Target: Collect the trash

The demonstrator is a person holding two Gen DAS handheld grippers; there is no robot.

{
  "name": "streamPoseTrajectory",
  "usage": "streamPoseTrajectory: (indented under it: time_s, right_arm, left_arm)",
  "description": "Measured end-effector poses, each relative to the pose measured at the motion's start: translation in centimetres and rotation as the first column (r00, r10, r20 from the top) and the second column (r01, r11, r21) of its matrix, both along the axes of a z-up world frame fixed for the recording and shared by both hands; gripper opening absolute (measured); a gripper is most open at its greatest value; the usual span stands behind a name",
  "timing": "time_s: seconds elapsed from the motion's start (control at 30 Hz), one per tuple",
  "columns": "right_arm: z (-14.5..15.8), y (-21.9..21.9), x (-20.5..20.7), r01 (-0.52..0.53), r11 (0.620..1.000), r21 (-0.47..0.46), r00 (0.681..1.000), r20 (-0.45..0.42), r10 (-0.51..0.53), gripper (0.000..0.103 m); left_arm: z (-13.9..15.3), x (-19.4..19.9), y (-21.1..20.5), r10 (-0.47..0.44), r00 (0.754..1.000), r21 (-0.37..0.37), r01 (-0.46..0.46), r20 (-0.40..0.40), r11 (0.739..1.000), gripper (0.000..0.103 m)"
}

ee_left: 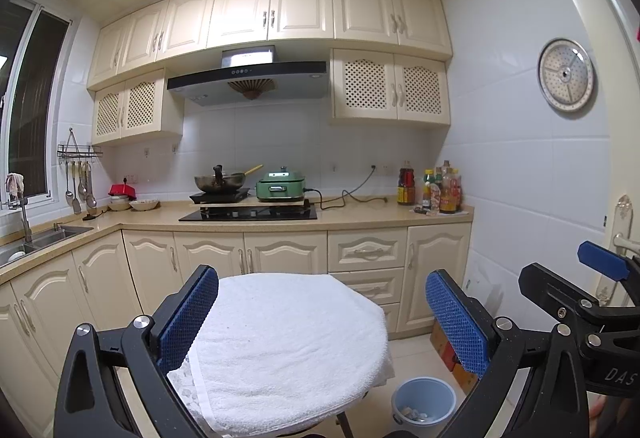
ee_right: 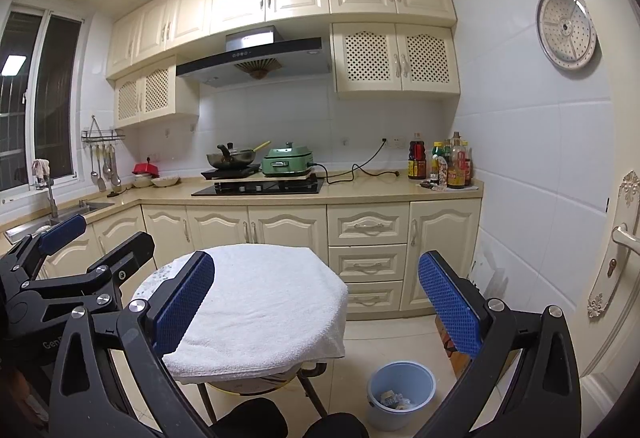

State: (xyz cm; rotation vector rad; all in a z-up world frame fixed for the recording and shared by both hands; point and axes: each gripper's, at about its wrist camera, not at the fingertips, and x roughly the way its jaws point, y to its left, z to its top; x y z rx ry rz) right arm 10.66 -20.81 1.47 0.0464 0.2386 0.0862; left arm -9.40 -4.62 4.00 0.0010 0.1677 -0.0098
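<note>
A light blue waste bin (ee_left: 424,404) stands on the floor to the right of a small round table covered by a white towel (ee_left: 288,342); scraps of trash lie inside it. The bin (ee_right: 401,392) and the towel-covered table (ee_right: 260,302) also show in the right wrist view. My left gripper (ee_left: 320,318) is open and empty, held above the table. My right gripper (ee_right: 316,298) is open and empty, also above the table. The right gripper (ee_left: 600,302) shows at the right edge of the left wrist view; the left gripper (ee_right: 68,258) shows at the left edge of the right wrist view.
Cream kitchen cabinets and a counter (ee_left: 360,220) run along the back wall, with a wok (ee_left: 220,180), a green electric cooker (ee_left: 282,188) and sauce bottles (ee_left: 436,188). A sink (ee_left: 36,238) is at left. A door with a handle (ee_right: 624,238) is at right.
</note>
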Motion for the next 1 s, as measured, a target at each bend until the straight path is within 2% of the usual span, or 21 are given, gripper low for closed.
streamPoseTrajectory:
  time_s: [1.0]
  right_arm:
    - [-0.2,-0.1,0.2,-0.003,1.000,0.009,1.000,-0.009,0.003,0.103]
  left_arm:
    - [-0.5,1.5,2.0,-0.004,1.000,0.008,0.004,-0.006,1.000,0.102]
